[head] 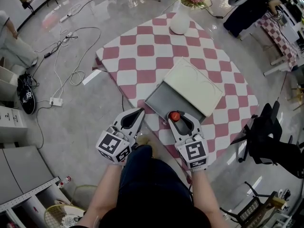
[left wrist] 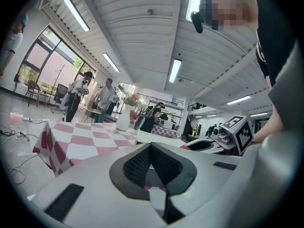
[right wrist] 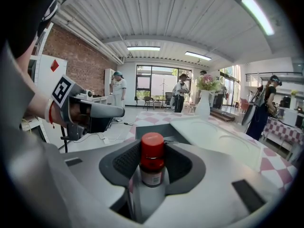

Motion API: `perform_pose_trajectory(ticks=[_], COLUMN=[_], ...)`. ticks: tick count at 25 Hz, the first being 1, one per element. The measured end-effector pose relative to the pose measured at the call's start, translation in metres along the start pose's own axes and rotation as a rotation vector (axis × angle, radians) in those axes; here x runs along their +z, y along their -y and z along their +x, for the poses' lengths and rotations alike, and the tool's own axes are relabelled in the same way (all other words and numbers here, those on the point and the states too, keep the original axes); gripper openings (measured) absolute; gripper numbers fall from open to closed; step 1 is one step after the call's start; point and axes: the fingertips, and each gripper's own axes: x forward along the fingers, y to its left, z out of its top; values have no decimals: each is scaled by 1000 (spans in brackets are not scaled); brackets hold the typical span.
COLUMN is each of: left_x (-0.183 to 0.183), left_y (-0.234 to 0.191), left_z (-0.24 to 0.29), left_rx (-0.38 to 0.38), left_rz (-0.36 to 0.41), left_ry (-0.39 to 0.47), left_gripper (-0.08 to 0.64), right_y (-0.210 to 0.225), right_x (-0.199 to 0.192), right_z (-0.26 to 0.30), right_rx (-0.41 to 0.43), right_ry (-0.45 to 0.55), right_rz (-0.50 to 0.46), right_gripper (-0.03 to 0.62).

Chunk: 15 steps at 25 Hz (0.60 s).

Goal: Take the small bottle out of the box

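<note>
Right hand-held gripper (head: 176, 115) is clenched on the bottle (right wrist: 151, 177) — pads look to sit against both sides at the red cap (right wrist: 152, 144) and neck, nothing else between the jaws. Left hand-held gripper (head: 140, 112) is closed on nothing, parked just beside the right one at the near edge of the tabletop (head: 137, 56). So the right hand is the one on the job.

Key relation: the bottle is dead centre between your right jaws, at their tips. It stands upright: long axis vertical, cap up, body hanging down through the gap. The jaws run roughly level and point away from you toward the box (head: 159, 99), so the bottle's axis crosses them at a right angle.

Where it is: at the box's near edge, with the open grey inside and the shifted lid (head: 194, 87) lying beyond it. Can't tell from any view whether the base is clear of the near wall.

My read: the exit should follow the bottle's own axis — straight up first, then back toward you. Dragging it back early risks catching the base on the wall and tipping it in the pads.
</note>
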Motion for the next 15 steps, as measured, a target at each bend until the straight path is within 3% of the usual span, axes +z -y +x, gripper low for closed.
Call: perform_pose_trajectory(ticks=[7, 15], left_x=[9, 25], left_y=[-4, -4], left_z=[10, 22], left_rx=[-29, -67], left_rz=[3, 29], left_ry=[-14, -22], left_gripper=[3, 3], right_y=[2, 15], right_x=[1, 12], right_z=[0, -9], right_rx=[-17, -44], right_ry=[9, 51], right_rz=[12, 89], right_gripper=[149, 147])
